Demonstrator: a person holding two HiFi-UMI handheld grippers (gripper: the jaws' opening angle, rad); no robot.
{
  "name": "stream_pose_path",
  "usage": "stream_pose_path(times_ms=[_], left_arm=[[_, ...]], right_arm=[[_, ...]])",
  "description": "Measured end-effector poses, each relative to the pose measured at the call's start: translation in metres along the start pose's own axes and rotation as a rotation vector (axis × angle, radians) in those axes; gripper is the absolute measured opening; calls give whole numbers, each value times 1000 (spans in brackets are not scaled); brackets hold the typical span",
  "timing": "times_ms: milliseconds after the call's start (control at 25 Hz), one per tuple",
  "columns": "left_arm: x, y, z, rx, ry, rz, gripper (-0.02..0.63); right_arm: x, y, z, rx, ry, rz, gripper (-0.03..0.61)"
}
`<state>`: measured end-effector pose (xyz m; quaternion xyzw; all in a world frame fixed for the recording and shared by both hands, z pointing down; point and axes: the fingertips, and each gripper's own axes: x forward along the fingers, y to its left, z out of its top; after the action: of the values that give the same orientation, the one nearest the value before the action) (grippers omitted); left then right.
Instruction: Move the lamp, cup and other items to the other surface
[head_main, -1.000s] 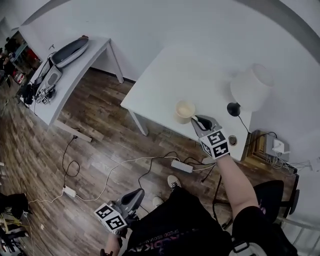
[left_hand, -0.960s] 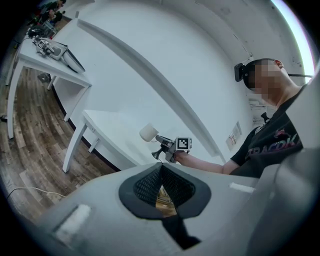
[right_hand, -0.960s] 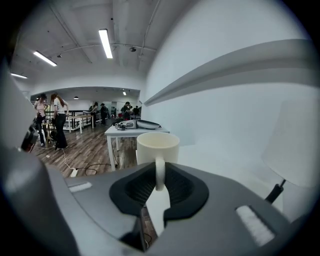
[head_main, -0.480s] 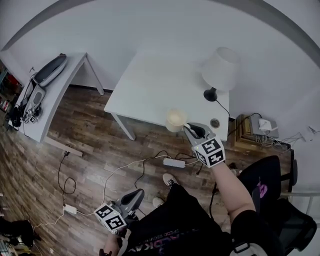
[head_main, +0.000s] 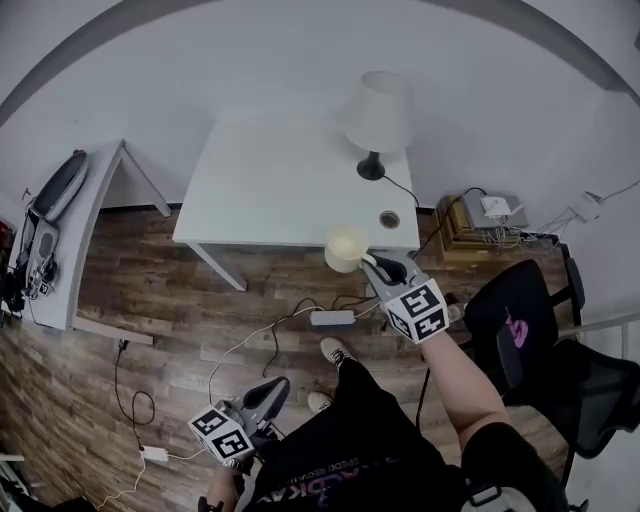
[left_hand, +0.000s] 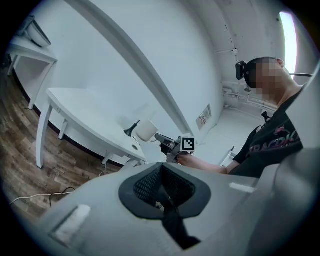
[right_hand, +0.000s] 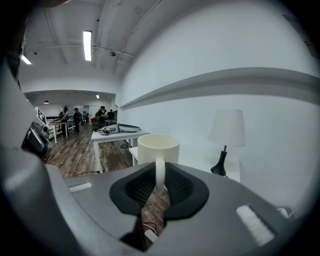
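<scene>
Cup (head_main: 346, 247) upright, mouth up, long axis vertical. Its handle points back at the right hand-held gripper (head_main: 370, 263), toward lower right of the head view. In the right gripper view the cup (right_hand: 158, 148) sits dead centre. The thin handle loop runs vertically between the jaws of the right hand-held gripper (right_hand: 159, 182), which are clamped on it. Cup is cream, a smooth plain cylinder with a rounded rim. It is held in the air, over the near edge of the tabletop (head_main: 270, 180), right of frame centre.

Lamp (head_main: 377, 115) stands upright at the tabletop's far right: white tapered shade, thin black stem, black rounded base. Black cord trails off the right edge. Round hole (head_main: 389, 219) in the tabletop just beside the cup. Tabletop is white, flat and matte, on white legs.

Left hand-held gripper (head_main: 272, 388) is low at bottom centre, over the floor (head_main: 150, 330). Its jaws are together with nothing between them, and the black pads are ribbed (left_hand: 162, 187).

Floor is dark wood planks. A white power strip (head_main: 331, 318) and cables lie on it. Second tabletop (head_main: 85, 230) at left edge. Black chair (head_main: 520, 330) at right.
</scene>
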<state>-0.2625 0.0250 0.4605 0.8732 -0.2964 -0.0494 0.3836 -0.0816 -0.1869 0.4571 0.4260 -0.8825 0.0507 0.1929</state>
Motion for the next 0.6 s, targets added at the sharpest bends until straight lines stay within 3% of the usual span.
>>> stream_pose_path(times_ms=[600], left_arm=[[75, -44, -26, 56, 208, -230, -8]], right_arm=[[-132, -59, -49, 112, 3, -280, 54]])
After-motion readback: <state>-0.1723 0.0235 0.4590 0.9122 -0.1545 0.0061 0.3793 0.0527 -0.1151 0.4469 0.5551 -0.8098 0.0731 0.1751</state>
